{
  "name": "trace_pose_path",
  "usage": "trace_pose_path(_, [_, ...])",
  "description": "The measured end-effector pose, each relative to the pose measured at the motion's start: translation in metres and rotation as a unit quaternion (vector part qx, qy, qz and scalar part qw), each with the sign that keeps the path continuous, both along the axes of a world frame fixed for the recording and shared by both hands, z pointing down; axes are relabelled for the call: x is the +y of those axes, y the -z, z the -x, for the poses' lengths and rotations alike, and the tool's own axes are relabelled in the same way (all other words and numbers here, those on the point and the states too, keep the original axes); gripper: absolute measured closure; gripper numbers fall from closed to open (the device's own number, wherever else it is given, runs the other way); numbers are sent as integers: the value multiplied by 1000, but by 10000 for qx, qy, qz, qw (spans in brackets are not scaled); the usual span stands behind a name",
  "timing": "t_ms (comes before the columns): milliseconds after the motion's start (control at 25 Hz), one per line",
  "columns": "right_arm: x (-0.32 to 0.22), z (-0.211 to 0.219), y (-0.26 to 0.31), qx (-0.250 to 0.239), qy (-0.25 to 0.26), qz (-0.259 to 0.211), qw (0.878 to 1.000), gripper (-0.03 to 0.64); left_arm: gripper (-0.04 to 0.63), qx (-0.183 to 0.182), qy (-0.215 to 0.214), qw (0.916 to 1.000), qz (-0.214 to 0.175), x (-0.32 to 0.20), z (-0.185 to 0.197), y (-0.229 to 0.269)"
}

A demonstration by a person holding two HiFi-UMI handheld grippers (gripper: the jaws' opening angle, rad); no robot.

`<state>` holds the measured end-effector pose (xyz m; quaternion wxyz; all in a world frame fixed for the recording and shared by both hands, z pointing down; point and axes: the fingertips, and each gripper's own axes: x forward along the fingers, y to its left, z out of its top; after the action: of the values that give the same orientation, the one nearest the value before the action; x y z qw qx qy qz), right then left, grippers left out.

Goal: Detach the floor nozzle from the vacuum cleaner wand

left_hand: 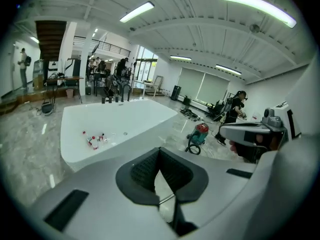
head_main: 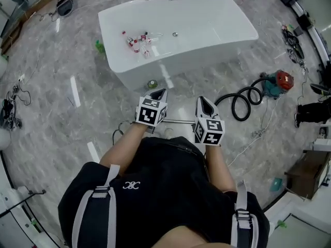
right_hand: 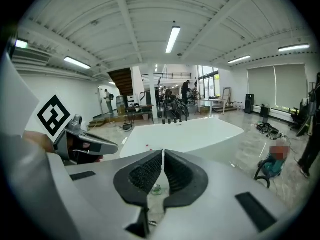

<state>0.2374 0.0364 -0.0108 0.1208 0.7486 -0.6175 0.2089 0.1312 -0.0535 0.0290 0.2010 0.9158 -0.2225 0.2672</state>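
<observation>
A thin metal wand (head_main: 179,121) lies on the floor and runs sideways under both grippers. The floor nozzle cannot be made out; the grippers and the person's body cover the wand's ends. My left gripper (head_main: 159,92) hangs over the wand's left part, its jaws shut and empty. Over the right part my right gripper (head_main: 203,101) is shut too, with nothing in it. In the left gripper view (left_hand: 160,150) a piece of the wand (left_hand: 167,199) shows below the closed pads. In the right gripper view (right_hand: 163,153) only floor and a small green round thing (right_hand: 156,188) show there.
A white bathtub (head_main: 217,32) stands just ahead, with small bottles (head_main: 138,40) in it. A teal and red vacuum canister (head_main: 276,82) with a coiled black hose (head_main: 243,102) sits at the right. A green round thing (head_main: 152,84) lies by the tub. Cables lie on the marble floor.
</observation>
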Motion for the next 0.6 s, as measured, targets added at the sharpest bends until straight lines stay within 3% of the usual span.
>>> trace_pose_path(160, [-5, -11, -25, 192, 305, 408, 9985, 611, 595, -94, 432, 9979, 470, -10, 3, -40])
trace_pose_path(280, [-5, -12, -67, 115, 630, 911, 9938, 611, 595, -65, 948, 9910, 944, -15, 10, -74])
trace_pose_path(480, [-13, 5, -157, 417, 1604, 1752, 9705, 611, 595, -455, 1350, 9786, 1486, -6, 25, -149])
trace_pose_path(600, [-19, 16, -221, 337, 2100, 2039, 9556, 611, 595, -641, 1568, 9703, 1725, -7, 35, -205])
